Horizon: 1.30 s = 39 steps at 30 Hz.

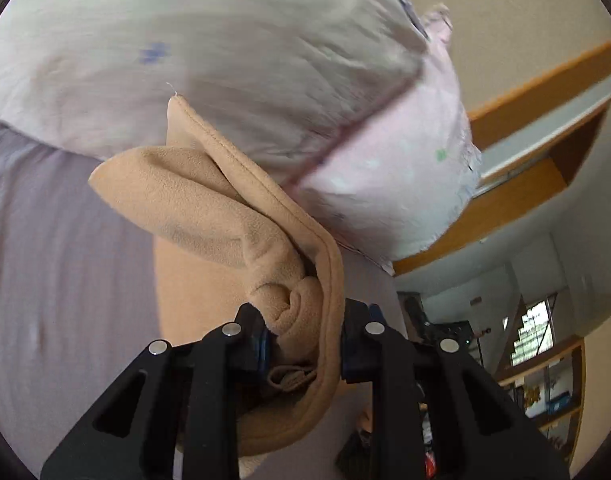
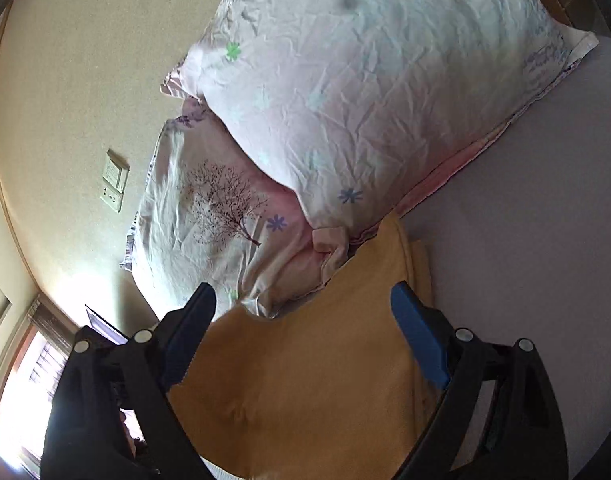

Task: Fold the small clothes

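A small tan fleece garment (image 1: pixel 225 216) is bunched and lifted over the lilac bed sheet (image 1: pixel 53 264). My left gripper (image 1: pixel 305 344) is shut on a rolled fold and hem of it, which fills the gap between the fingers. In the right wrist view the same tan garment (image 2: pixel 313 376) lies flat on the sheet (image 2: pixel 545 216). My right gripper (image 2: pixel 305 312) is open, its blue-padded fingers wide apart just above the cloth, holding nothing.
Two pale flowered pillows (image 2: pixel 369 80) lie stacked right behind the garment, touching its far edge; one fills the top of the left wrist view (image 1: pixel 233 48). A cream wall with a socket plate (image 2: pixel 115 186) is behind. Wooden shelving (image 1: pixel 545 128) stands to the right.
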Each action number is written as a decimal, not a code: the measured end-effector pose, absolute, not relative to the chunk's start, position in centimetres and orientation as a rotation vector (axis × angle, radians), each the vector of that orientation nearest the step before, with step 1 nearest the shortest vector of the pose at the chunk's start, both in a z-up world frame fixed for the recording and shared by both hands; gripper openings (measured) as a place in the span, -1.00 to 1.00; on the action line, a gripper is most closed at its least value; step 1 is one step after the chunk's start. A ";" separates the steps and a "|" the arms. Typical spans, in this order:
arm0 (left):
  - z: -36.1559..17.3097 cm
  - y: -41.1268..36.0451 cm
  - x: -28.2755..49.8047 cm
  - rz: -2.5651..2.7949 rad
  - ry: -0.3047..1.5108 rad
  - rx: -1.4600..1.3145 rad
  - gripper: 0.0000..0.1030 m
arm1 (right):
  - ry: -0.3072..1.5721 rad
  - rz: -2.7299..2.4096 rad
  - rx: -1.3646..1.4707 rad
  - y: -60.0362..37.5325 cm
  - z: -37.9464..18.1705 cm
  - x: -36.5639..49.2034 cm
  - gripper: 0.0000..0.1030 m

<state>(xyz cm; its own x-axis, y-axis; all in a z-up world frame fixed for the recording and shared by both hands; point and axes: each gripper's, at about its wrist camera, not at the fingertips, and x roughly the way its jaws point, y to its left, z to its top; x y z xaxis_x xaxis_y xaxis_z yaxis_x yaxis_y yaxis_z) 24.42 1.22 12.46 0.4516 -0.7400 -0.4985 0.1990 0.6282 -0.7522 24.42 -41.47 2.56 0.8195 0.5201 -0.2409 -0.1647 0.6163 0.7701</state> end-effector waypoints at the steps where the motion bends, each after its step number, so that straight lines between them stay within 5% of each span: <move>1: 12.4 -1.8 24.9 -0.677 0.946 -0.649 -0.53 | 0.464 0.377 0.804 -41.9 2.7 24.3 0.73; 6: 7.6 -14.3 27.2 -0.782 1.133 -0.612 -0.40 | 0.471 0.290 0.784 -44.0 2.2 24.1 0.73; 10: 5.7 -15.3 26.9 -0.932 1.180 -0.782 -0.36 | 0.475 0.269 0.816 -45.5 1.8 24.1 0.73; 13: 8.0 -11.4 25.2 -0.896 1.051 -0.735 0.48 | 0.491 0.302 0.824 -45.9 2.0 23.9 0.73; 18: 8.7 -3.6 23.1 -0.660 1.026 -0.575 0.51 | 0.556 0.497 0.728 -42.8 4.3 20.0 0.60; 24: 5.8 -2.8 22.5 -0.646 1.102 -0.554 0.51 | 0.666 0.527 0.500 -37.3 4.9 16.9 0.40; 25: 5.4 -3.4 22.6 -0.658 1.113 -0.554 0.51 | 0.686 0.520 0.474 -36.5 4.7 17.1 0.15; 26: 5.0 -3.7 22.4 -0.669 1.124 -0.547 0.51 | 0.715 0.510 0.442 -35.7 4.3 17.5 -0.67; 27: 4.7 -4.1 22.3 -0.674 1.134 -0.537 0.51 | 0.751 0.485 0.405 -35.0 4.0 17.8 -0.83; 33: 4.2 -4.7 20.7 -0.707 1.132 -0.472 0.51 | 0.857 0.360 0.436 -37.2 1.0 15.6 -0.83; 36: 4.0 -4.6 20.4 -0.705 1.142 -0.451 0.51 | 0.907 0.399 0.518 -38.0 0.1 15.3 -0.65; 39: 3.7 -3.9 20.2 -0.702 1.146 -0.465 0.51 | 0.779 0.450 0.696 -41.1 2.8 15.8 0.03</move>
